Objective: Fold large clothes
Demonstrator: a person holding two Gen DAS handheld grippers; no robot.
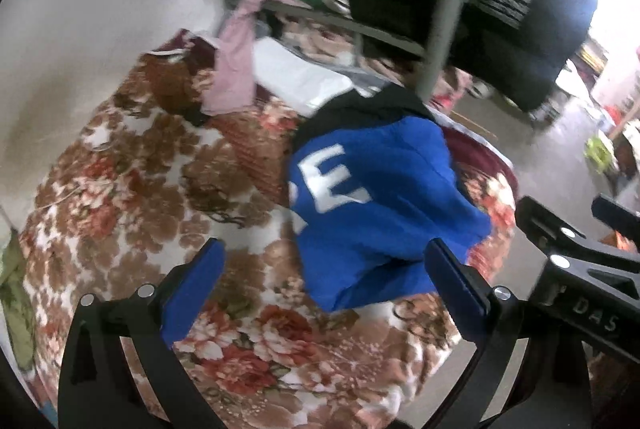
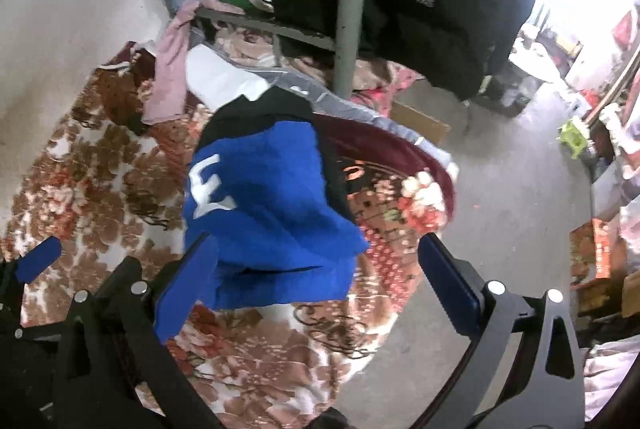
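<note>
While it lies bunched on the floral brown-and-white blanket (image 1: 132, 189), one blue garment with white letters and black trim (image 1: 372, 197) sits near a pink cloth (image 1: 234, 69) and grey metal post (image 1: 440, 41). Both tools, left (image 1: 326, 269) and right (image 2: 316, 265), hover spread wide apart, holding nothing.

The blue garment (image 1: 380, 205) is soft, matt cloth with smooth white letters; its far part is black fabric. Under it the floral blanket (image 1: 132, 189) looks plush and fuzzy, matt throughout. The left gripper (image 1: 326, 261) and right gripper (image 2: 316, 257) are black matt plastic with shiny metal screws and smooth blue pads (image 1: 192, 297). The far post (image 2: 349, 21) seems painted metal, though blur makes that uncertain. On the right, the floor (image 2: 500, 197) is rough, dull concrete.
</note>
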